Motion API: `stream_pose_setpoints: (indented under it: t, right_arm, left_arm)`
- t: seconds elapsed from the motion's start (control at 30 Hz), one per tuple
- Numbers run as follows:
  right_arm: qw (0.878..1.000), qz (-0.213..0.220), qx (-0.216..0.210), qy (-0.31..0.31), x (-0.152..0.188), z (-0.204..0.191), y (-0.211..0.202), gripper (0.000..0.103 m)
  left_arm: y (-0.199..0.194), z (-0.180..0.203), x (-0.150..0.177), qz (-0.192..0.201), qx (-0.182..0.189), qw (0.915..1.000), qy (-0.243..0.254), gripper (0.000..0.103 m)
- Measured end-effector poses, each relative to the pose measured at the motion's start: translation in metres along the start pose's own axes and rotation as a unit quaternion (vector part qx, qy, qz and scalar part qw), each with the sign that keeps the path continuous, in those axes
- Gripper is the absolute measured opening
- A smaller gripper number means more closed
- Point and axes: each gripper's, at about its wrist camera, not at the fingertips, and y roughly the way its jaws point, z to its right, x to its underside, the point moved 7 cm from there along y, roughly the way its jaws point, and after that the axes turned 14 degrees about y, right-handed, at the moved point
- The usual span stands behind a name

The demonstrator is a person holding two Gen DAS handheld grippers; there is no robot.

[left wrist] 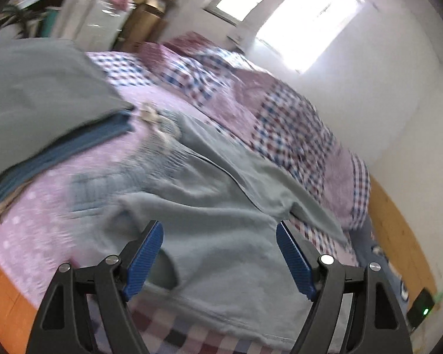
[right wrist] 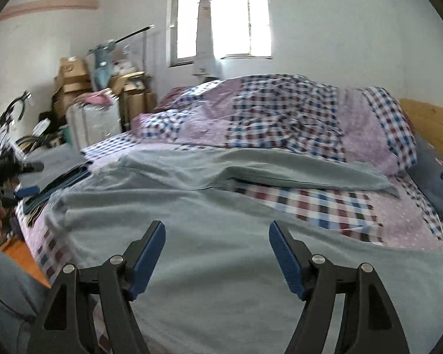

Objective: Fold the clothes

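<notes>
A pale grey-green garment (left wrist: 209, 224) lies spread and rumpled on the bed; in the right wrist view (right wrist: 209, 236) it fills the near bed, with one sleeve (right wrist: 295, 171) stretched to the right. A stack of folded clothes (left wrist: 44, 109), grey on top of dark blue, sits at the left of the bed, and shows in the right wrist view (right wrist: 56, 168). My left gripper (left wrist: 220, 230) is open and empty just above the garment. My right gripper (right wrist: 217, 230) is open and empty above it too. The left gripper also shows at the left edge of the right wrist view (right wrist: 11, 174).
A checked pink and blue quilt (right wrist: 280, 115) is heaped at the back of the bed. A wooden headboard (right wrist: 431, 126) stands at the right. Boxes and clutter (right wrist: 82, 97) stand by the wall on the left, under a bright window (right wrist: 221, 17).
</notes>
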Motion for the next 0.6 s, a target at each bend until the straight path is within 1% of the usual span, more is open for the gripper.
stream_pose_setpoints:
  t: [0.03,0.13,0.37,0.47,0.53,0.6]
  right_arm:
    - [1.000,-0.004,0.000,-0.009,0.004,-0.005,0.003,0.077]
    - [0.999,-0.011,0.010,-0.033,0.013,-0.016,0.014,0.077]
    - [0.999,-0.021,0.028,-0.035,0.020,-0.021,0.032,0.078]
    - [0.998,-0.032,0.036,-0.037,0.026,-0.022,0.038,0.078]
    - [0.997,-0.040,0.048,-0.042,0.032,-0.022,0.042,0.078]
    - [0.997,-0.046,0.055,-0.041,0.037,-0.023,0.044,0.078]
  left_arm:
    - [-0.007,-0.006,0.001,0.003,-0.003,1.0000,-0.006,0.083]
    - [-0.008,-0.014,0.008,-0.012,-0.013,0.9998,-0.004,0.083]
    - [-0.009,-0.030,0.024,-0.050,-0.037,0.9981,0.003,0.084]
    - [-0.006,-0.032,0.029,-0.064,-0.060,0.9960,0.020,0.084]
    - [-0.004,-0.031,0.033,-0.072,-0.090,0.9924,0.043,0.084]
    - [0.000,-0.027,0.038,-0.081,-0.104,0.9894,0.061,0.084]
